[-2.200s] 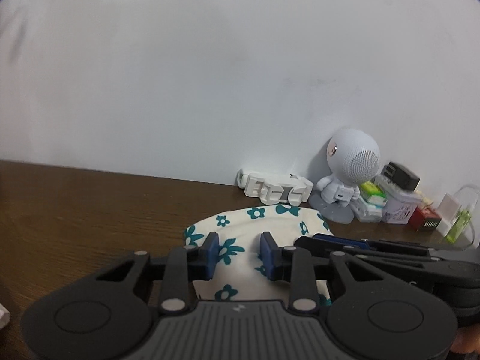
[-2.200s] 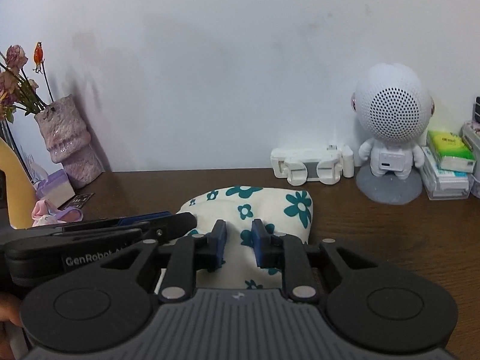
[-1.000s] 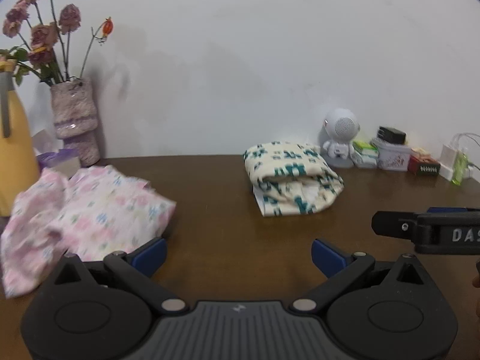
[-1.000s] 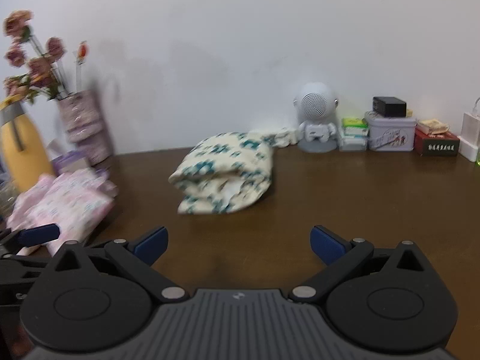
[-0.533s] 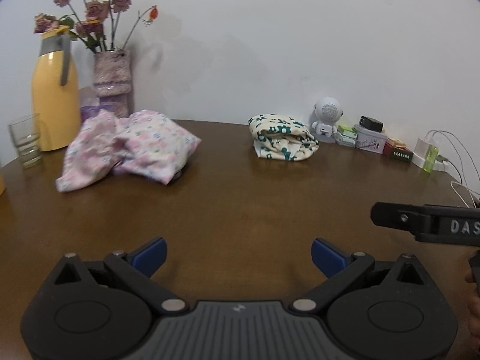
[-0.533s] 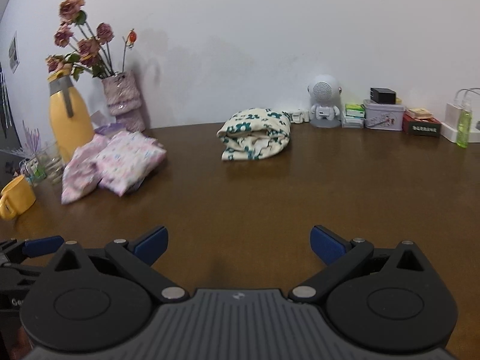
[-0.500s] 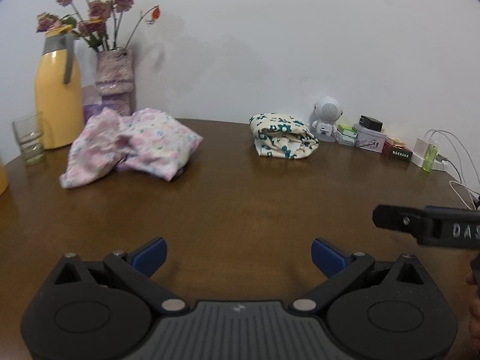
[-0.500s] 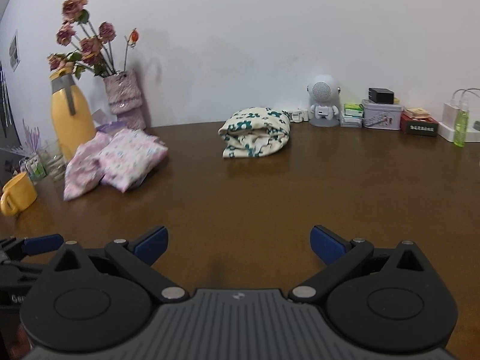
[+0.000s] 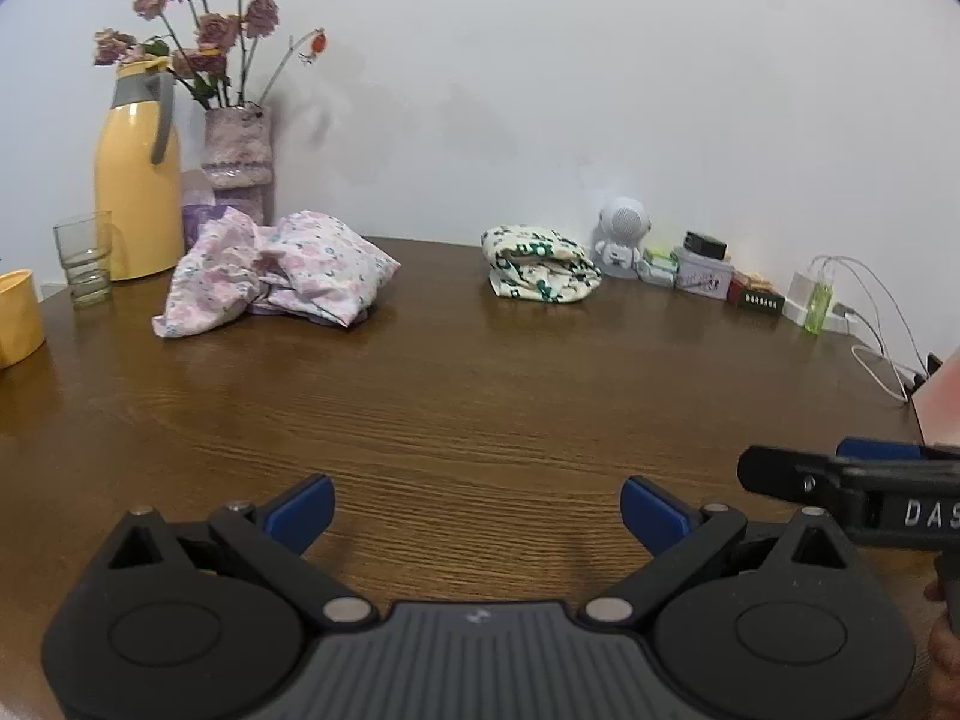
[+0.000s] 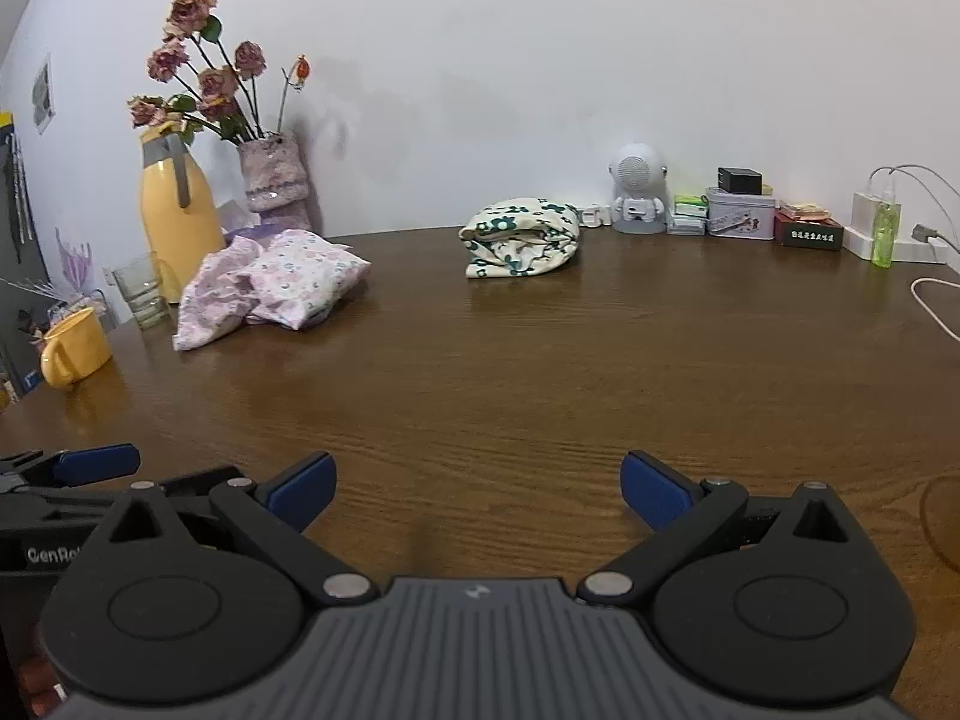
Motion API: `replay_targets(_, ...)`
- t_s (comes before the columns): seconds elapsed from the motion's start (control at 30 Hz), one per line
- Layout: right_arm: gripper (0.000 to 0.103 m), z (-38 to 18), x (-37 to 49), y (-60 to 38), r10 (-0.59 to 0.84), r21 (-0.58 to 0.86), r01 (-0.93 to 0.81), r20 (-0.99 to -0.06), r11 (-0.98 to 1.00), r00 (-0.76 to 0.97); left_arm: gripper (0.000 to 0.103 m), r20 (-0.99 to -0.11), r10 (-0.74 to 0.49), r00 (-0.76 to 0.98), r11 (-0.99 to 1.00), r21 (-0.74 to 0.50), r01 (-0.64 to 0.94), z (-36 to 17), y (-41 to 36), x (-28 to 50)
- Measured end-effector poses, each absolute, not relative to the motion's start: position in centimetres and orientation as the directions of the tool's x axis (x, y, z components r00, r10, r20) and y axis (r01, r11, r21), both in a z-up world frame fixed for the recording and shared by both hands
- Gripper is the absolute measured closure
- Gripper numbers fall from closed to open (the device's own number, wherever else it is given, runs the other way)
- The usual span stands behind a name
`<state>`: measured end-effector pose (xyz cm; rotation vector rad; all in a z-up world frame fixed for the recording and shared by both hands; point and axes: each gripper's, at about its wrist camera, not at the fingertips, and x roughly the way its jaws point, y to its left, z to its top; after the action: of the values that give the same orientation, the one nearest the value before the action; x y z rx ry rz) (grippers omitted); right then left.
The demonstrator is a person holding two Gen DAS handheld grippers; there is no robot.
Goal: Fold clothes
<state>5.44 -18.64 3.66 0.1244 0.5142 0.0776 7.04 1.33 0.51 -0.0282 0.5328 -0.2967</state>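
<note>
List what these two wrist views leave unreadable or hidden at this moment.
- Left wrist view: the right claw is cut off by the frame edge; its opening shows only in the other view.
- Right wrist view: print on the dark red box is too small to read.
- Both views: the crumpled pink floral garment hides whatever lies beneath it.
- Folded cream cloth with green flowers: its far side is hidden.

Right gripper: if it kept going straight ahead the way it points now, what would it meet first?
The right gripper is open over bare table, with nothing close ahead. Straight on, the folded green-flowered garment near the wall looks like the first thing in line, though fisheye depth is unclear. The crumpled pink garment lies well left.
</note>
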Motion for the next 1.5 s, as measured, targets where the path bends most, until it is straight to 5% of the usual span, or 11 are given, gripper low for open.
replay_targets(0.47, 0.0, 3.9, 4.7, -19.4, 0.195, 0.017, -0.202, -0.36, 0.979, 0.912, 0.001, -0.46, -0.212, 0.862, 0.977, -0.114, 0.18, -0.2, 0.9, 5.4)
replay_targets(1.5, 0.0, 1.9, 5.1, -21.7, 0.282, 0.152, -0.243, -0.351, 0.958, 0.893, 0.001, -0.461, -0.17, 0.871, 0.985, -0.111, 0.134, -0.2, 0.0, 5.3)
